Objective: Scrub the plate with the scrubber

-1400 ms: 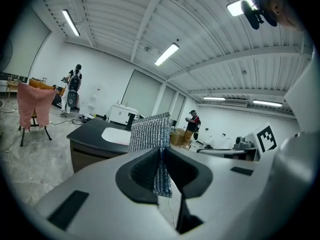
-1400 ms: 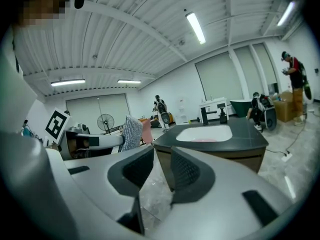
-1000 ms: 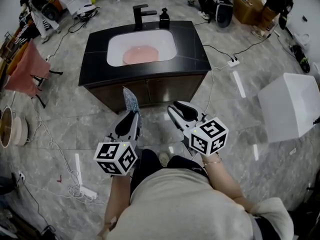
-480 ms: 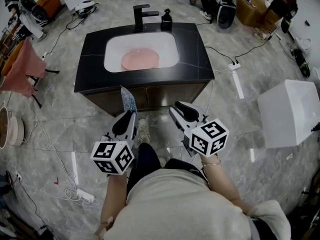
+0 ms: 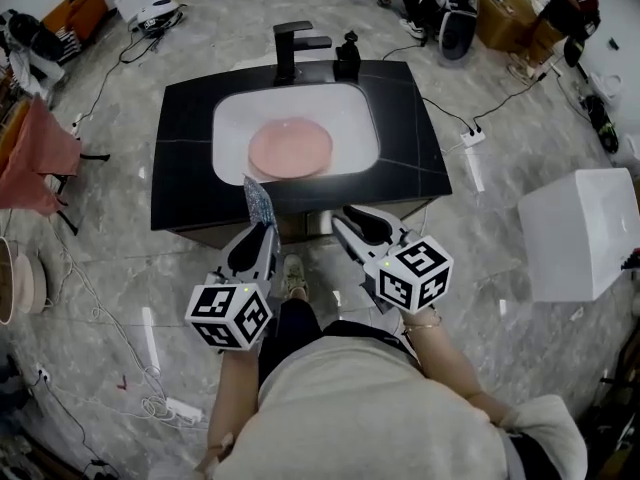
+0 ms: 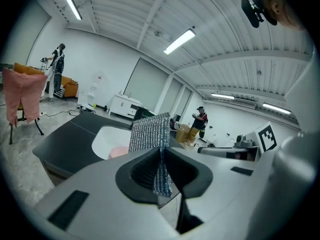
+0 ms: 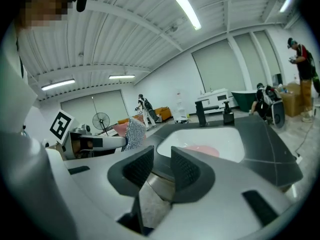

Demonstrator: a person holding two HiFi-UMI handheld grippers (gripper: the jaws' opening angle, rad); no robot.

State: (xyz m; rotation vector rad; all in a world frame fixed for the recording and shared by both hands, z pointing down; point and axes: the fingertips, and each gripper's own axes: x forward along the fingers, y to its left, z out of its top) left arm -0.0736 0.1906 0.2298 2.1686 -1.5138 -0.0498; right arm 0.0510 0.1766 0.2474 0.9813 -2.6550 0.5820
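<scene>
Left gripper (image 5: 260, 233): clamped on the scrubber (image 5: 259, 198), a silvery mesh pad standing upright out of its jaws. Right gripper (image 5: 352, 220): jaws part open, nothing between them. Both are held side by side, apart from each other, at the near side of the black counter (image 5: 185, 173). The pink plate (image 5: 290, 148) lies flat in the white sink (image 5: 228, 118), beyond both grippers and touched by neither. A faucet (image 5: 290, 53) and a bottle (image 5: 347, 60) stand at the counter's far edge.
</scene>
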